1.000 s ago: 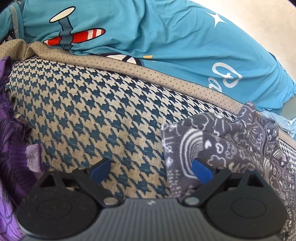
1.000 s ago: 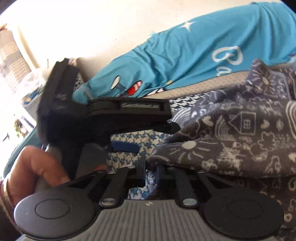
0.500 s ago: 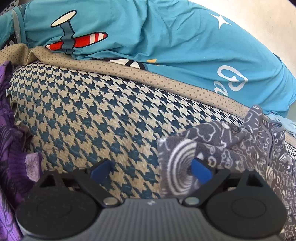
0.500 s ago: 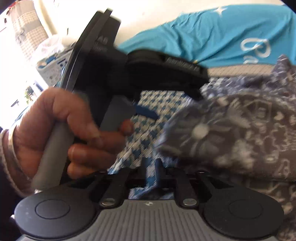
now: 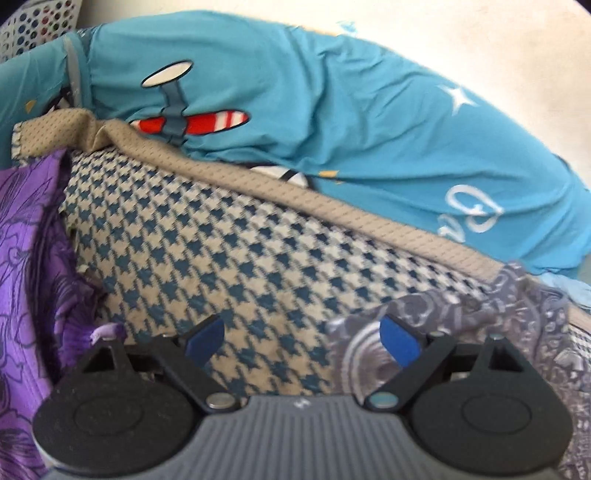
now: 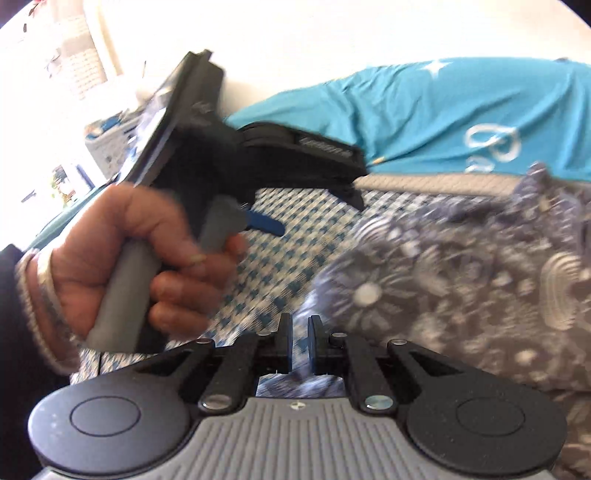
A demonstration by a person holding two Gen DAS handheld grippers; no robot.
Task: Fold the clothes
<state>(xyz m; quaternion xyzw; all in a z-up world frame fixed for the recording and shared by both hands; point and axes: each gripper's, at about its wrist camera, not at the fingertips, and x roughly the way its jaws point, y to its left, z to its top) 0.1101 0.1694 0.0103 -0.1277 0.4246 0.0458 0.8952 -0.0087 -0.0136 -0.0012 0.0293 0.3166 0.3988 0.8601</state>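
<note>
A grey garment with white doodle print [image 6: 461, 280] lies bunched on a blue-and-cream houndstooth cloth [image 5: 229, 258]. My right gripper [image 6: 301, 338] sits at the garment's left edge, its jaws almost together on a thin bit of that cloth. In the left wrist view the same garment [image 5: 461, 325] lies under the right blue pad [image 5: 400, 341]. My left gripper [image 5: 303, 341] is open over the houndstooth, with nothing between its fingers. A hand [image 6: 129, 254] holds the left gripper [image 6: 314, 210] just left of the grey garment.
A teal shirt with a plane print [image 5: 332, 122] lies across the back, over a tan mesh fabric [image 5: 332, 206]. A purple garment [image 5: 26, 277] is heaped at the left. A dotted basket [image 5: 33, 29] shows at the far left corner; a pale wall stands behind.
The left gripper and the hand holding it have risen and moved nearer the right camera. The grey garment's corner has shifted slightly with the right gripper. Both views are blurred by motion.
</note>
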